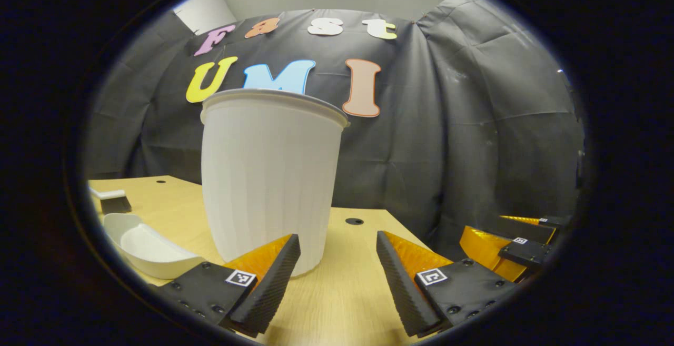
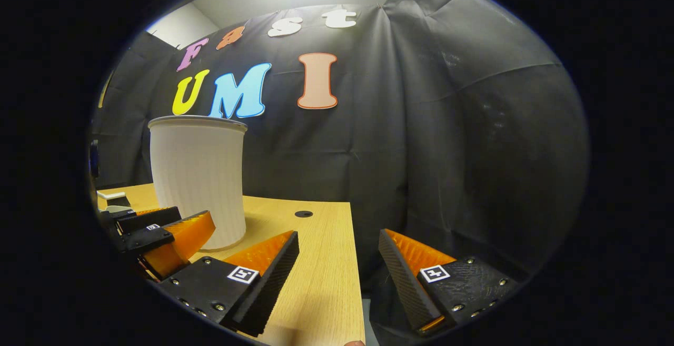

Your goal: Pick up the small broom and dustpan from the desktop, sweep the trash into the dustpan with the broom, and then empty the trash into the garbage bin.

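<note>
Two sweeping tools lay at the far left of the wooden desktop [image 1: 347,293] in the left gripper view: the white dustpan [image 1: 150,248] near the table's left part, its nearer end cut off by the left gripper's own finger mount, and behind it the small broom [image 1: 113,201], of which a white back and dark bristles could be made out, the handle lost at the picture's edge. In the right gripper view the broom [image 2: 113,198] was a small sliver at the far left, partly hidden by the other gripper. No trash could be made out on the wood. The white ribbed garbage bin [image 1: 271,177] stood upright on the desktop just right of the dustpan, its inside hidden from this low angle.

The left gripper [image 1: 337,277] hovered low over the table right before the bin, its fingers spread wide and holding nothing. The right gripper [image 2: 337,277] was likewise released and empty, poised at the desktop's right edge, one finger over the wood and the other past it. A dark round hole [image 1: 354,221] sat in the desktop right of the bin.
</note>
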Action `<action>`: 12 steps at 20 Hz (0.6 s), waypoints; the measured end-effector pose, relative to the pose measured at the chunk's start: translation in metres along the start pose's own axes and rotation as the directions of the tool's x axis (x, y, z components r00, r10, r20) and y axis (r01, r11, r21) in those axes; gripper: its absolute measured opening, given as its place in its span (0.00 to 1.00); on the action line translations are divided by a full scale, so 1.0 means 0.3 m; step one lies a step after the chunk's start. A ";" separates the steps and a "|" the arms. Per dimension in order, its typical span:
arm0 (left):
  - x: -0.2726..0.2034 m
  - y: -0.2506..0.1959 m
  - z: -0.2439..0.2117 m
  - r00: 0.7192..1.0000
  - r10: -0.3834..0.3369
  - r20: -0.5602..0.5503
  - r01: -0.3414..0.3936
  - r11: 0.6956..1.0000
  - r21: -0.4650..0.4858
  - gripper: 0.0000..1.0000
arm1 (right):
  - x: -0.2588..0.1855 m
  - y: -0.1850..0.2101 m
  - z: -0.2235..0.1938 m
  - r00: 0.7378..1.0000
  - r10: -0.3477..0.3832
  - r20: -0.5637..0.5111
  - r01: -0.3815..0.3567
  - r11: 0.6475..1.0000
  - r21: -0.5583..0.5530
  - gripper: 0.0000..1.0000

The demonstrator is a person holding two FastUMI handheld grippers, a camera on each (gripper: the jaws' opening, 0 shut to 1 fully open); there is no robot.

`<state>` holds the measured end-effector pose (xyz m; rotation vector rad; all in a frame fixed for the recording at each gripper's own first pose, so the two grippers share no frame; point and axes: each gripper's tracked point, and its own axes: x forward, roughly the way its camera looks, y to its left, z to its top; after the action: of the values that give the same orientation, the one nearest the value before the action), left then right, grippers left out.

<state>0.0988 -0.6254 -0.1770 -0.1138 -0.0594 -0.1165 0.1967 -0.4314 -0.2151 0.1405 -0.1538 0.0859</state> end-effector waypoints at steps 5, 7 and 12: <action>0.008 -0.026 -0.048 0.999 -0.025 -0.044 0.025 1.000 0.003 0.94 | 0.005 0.022 -0.029 1.000 0.015 -0.015 -0.015 1.000 -0.018 0.95; -0.008 -0.029 -0.041 0.999 -0.026 -0.047 0.026 1.000 0.009 0.95 | 0.003 0.028 -0.041 1.000 0.021 -0.018 -0.021 1.000 -0.019 0.95; -0.067 -0.012 -0.046 0.999 0.015 -0.051 -0.013 0.999 0.042 0.95 | -0.028 0.005 -0.054 1.000 0.001 -0.029 -0.001 1.000 0.006 0.95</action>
<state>0.0792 -0.6285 -0.1916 -0.0692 -0.0099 -0.1039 0.1907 -0.4280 -0.2319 0.1446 -0.1247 0.0891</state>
